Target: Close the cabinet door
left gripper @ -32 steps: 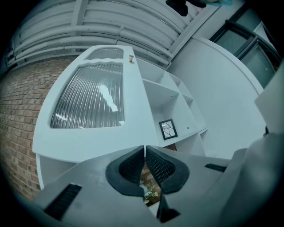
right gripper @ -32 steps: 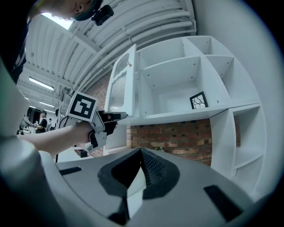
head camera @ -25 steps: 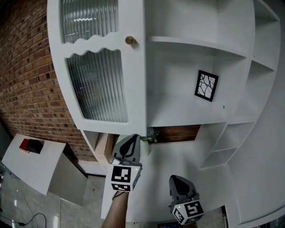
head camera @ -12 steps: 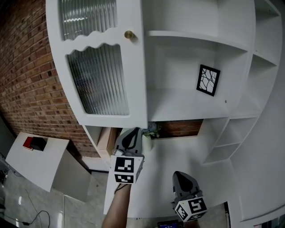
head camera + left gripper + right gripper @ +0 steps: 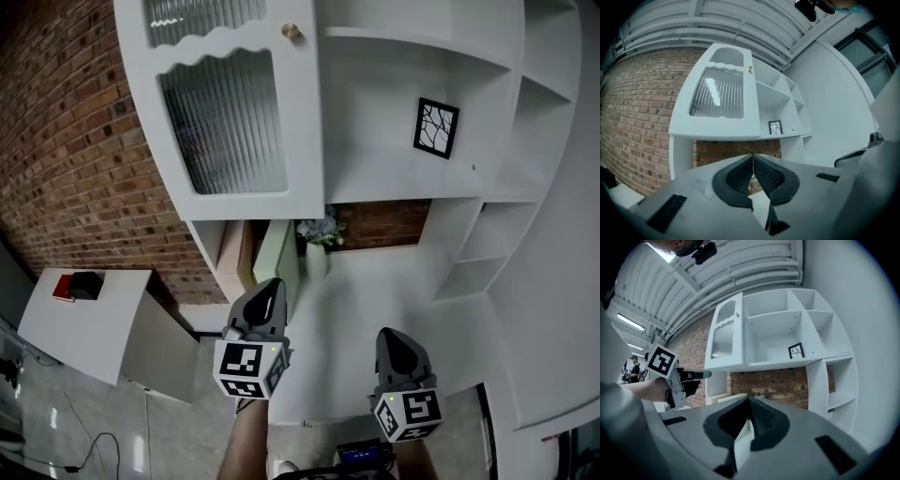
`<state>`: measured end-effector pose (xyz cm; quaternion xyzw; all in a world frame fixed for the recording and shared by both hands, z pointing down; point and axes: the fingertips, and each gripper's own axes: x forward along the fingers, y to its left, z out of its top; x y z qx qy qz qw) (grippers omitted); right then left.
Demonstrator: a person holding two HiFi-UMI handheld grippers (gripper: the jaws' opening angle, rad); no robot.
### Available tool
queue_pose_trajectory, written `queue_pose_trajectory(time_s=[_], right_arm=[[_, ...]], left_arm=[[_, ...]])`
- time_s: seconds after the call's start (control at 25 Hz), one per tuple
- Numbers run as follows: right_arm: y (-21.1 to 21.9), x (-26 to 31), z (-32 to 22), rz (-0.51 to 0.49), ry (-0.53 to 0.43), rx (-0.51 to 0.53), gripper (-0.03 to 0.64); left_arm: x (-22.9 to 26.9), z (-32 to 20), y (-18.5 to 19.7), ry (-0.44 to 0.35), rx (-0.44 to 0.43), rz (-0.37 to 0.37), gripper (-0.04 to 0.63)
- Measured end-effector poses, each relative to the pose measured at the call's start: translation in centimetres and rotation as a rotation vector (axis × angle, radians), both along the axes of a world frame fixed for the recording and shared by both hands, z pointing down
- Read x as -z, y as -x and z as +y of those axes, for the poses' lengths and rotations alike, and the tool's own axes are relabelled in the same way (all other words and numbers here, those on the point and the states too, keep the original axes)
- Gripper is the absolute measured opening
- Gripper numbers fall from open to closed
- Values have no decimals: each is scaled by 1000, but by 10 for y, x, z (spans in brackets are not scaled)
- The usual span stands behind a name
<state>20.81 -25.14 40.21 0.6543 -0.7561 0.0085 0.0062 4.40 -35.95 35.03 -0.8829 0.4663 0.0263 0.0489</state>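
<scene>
The white cabinet door (image 5: 234, 112) has ribbed glass panes and a small brass knob (image 5: 292, 32). It lies flat over the left compartment of the wall cabinet (image 5: 422, 187), and no gap shows at its knob edge. In the left gripper view the door (image 5: 719, 93) is far above and ahead. My left gripper (image 5: 267, 292) hangs below the door, well apart from it, shut with nothing in it. My right gripper (image 5: 392, 339) is lower and to the right, also shut and empty. The left gripper (image 5: 689, 375) also shows in the right gripper view.
A black-framed picture (image 5: 436, 127) stands on an open shelf. A small plant in a vase (image 5: 319, 236) and a pale green board (image 5: 277, 255) sit on the white counter (image 5: 375, 309) under the cabinet. A brick wall (image 5: 75, 159) is at the left, with a white side table (image 5: 84, 323) below.
The left gripper, which was just under the door's lower edge, has drawn down and away from it. The right gripper also sits lower. The head view has shifted.
</scene>
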Motion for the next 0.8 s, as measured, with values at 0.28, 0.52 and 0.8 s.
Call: queue_pose_trajectory(time_s=[0.28, 0.52, 0.8], right_arm=[[67, 8, 38, 52, -7, 44, 0], [96, 15, 54, 81, -35, 70, 0], [113, 16, 60, 87, -40, 87, 0]], left_arm=[[-2, 76, 52, 26, -56, 68, 17], [-1, 112, 84, 11, -47, 118, 17], [1, 126, 106, 13, -33, 164, 17]])
